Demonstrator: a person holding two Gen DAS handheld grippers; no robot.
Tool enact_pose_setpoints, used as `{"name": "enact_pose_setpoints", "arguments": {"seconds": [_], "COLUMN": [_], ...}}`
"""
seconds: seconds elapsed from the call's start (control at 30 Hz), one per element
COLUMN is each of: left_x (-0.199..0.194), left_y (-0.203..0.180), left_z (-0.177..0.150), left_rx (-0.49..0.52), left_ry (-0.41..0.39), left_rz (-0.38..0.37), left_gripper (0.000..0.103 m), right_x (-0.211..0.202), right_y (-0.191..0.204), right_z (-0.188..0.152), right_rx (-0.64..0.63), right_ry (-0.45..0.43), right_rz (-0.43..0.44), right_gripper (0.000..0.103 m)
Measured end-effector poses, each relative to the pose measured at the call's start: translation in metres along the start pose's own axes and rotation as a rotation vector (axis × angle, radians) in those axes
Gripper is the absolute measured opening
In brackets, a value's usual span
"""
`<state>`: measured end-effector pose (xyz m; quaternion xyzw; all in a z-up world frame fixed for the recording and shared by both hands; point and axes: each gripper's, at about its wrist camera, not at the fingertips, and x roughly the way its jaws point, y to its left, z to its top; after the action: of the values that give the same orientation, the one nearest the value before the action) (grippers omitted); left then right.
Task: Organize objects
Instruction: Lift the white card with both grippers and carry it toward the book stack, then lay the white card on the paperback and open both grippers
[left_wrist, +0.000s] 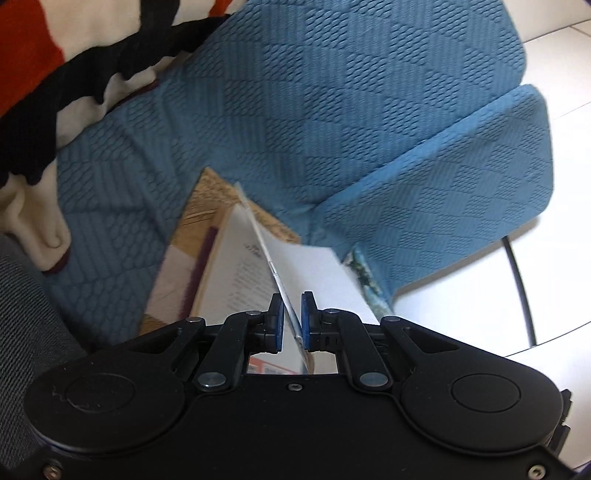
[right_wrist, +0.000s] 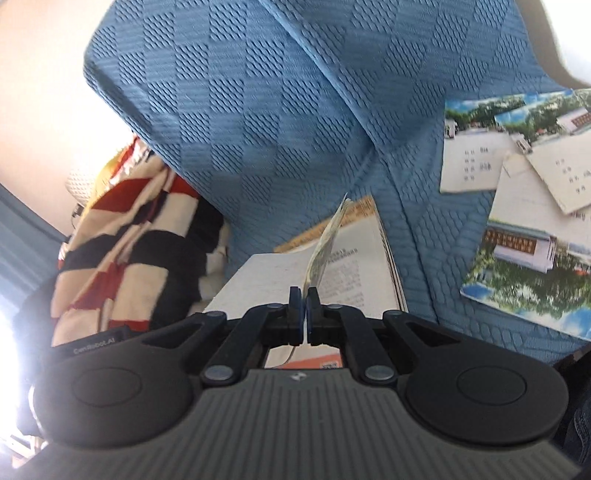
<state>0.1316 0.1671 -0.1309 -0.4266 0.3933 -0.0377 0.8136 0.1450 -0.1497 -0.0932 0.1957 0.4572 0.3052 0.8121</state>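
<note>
My left gripper (left_wrist: 292, 299) is shut on the near edge of a thin white booklet (left_wrist: 314, 266), which stands on edge over the sofa seat. A printed photo shows at the booklet's right rim. In the right wrist view my right gripper (right_wrist: 304, 293) is shut on a thin photo-printed booklet (right_wrist: 325, 247), seen edge-on. Whether both hold the same booklet I cannot tell. Under them an open book (left_wrist: 236, 269) (right_wrist: 351, 273) with printed text lies on a tan book (left_wrist: 210, 199) (right_wrist: 332, 225).
A blue quilted sofa (left_wrist: 295, 110) (right_wrist: 240, 110) fills both views. Photo-cover booklets (right_wrist: 524, 258) lie loose on the seat at the right. A red, black and cream striped blanket (left_wrist: 74, 55) (right_wrist: 122, 229) lies at the left. White floor (left_wrist: 480, 302) with a black cable (left_wrist: 521, 288) is beyond the sofa's edge.
</note>
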Motion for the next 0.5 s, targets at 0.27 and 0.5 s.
{"name": "enact_pose_setpoints", "arguments": {"seconds": [0.27,0.5], "left_x": [0.019,0.04], "left_y": [0.011,0.016], "left_z": [-0.005,-0.011], "left_rx": [0.03,0.049], "left_ry": [0.055,0.121], "left_rz": [0.125,0.202], "left_gripper": [0.008,0.008], "right_x": [0.02,0.034], "right_y": [0.006,-0.014], "right_z": [-0.024,-0.037], "right_rx": [-0.128,-0.071], "right_ry": [0.061,0.116], "right_rz": [-0.138,-0.166], "right_gripper": [0.006,0.008]}}
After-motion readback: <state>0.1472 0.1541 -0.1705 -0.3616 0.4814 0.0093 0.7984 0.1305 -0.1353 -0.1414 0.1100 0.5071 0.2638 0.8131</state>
